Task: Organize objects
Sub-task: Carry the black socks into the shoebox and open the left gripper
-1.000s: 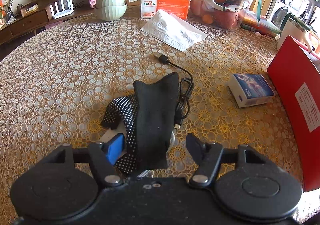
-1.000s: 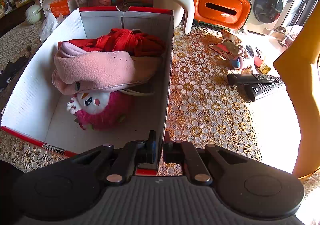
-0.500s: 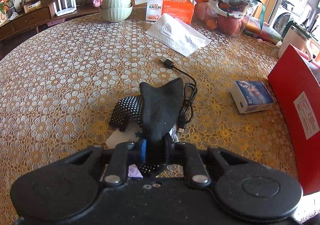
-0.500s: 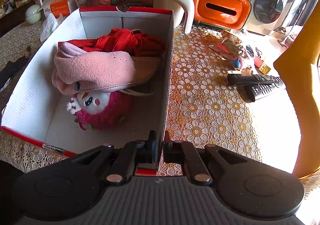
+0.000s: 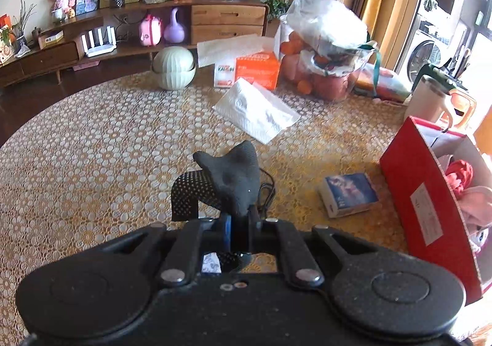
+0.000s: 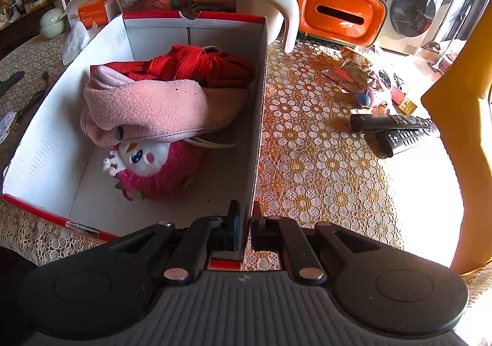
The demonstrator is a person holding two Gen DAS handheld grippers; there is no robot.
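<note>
Black sock (image 5: 236, 180) pinched in left hand-held gripper (image 5: 241, 223).

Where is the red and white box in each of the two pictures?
Left wrist view: the red and white box is at the right edge; its red outer wall faces the camera.
Right wrist view: the box fills the left and middle, open, with the right gripper shut on its near corner wall.
Shared landmark: the white jug standing behind the box.
</note>
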